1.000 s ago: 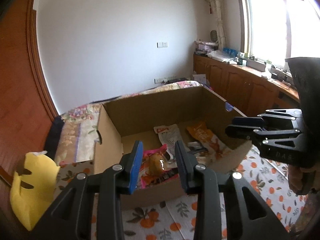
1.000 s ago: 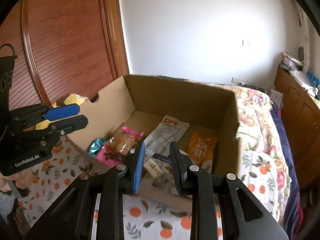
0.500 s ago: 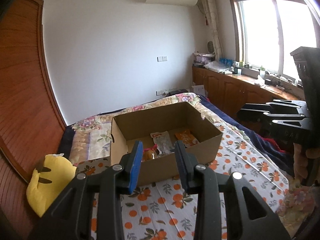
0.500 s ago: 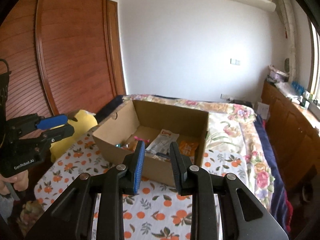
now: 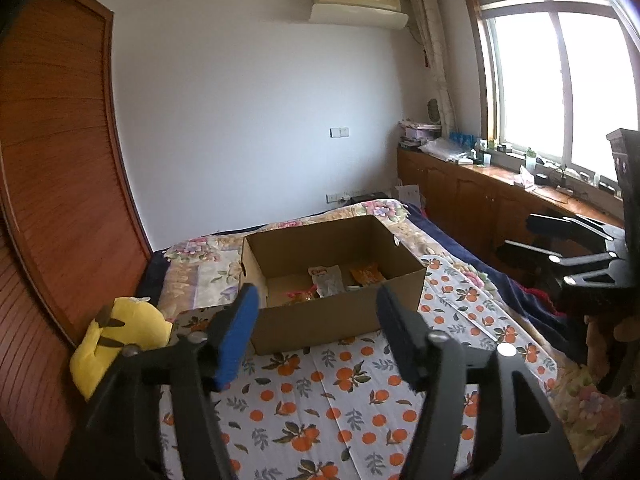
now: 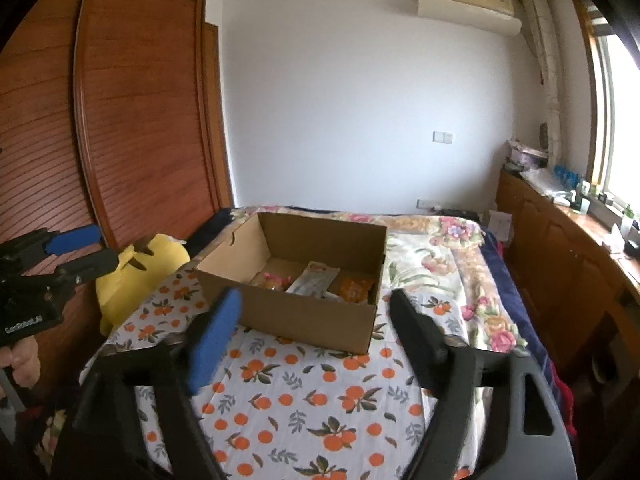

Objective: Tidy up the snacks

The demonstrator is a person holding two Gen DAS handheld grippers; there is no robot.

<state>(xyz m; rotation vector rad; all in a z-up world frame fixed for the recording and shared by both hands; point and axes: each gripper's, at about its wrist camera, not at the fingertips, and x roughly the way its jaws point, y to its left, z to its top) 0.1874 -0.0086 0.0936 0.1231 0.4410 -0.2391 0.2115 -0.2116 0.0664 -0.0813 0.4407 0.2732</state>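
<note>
Left wrist view: your left gripper (image 5: 316, 320) and right gripper (image 6: 316, 316) have backed off the box (image 5: 340, 316); both jaws are opening, empty.

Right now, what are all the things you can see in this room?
cardboard box: one, brown, open, on the bed
snack packets: several, white, orange and pink, inside the box
bedspread: one, white with oranges, under the box
plush toy: one, yellow, at the bed's edge by the wardrobe
wardrobe: one, reddish wood, slatted doors
air conditioner: one, cream, high on the wall
window: one, bright, above the wooden cabinets
cabinets: a row, brown, cluttered top
left gripper: black with blue pad, jaws opening, nothing between them
right gripper: black with blue pad, jaws opening, nothing between them
</note>
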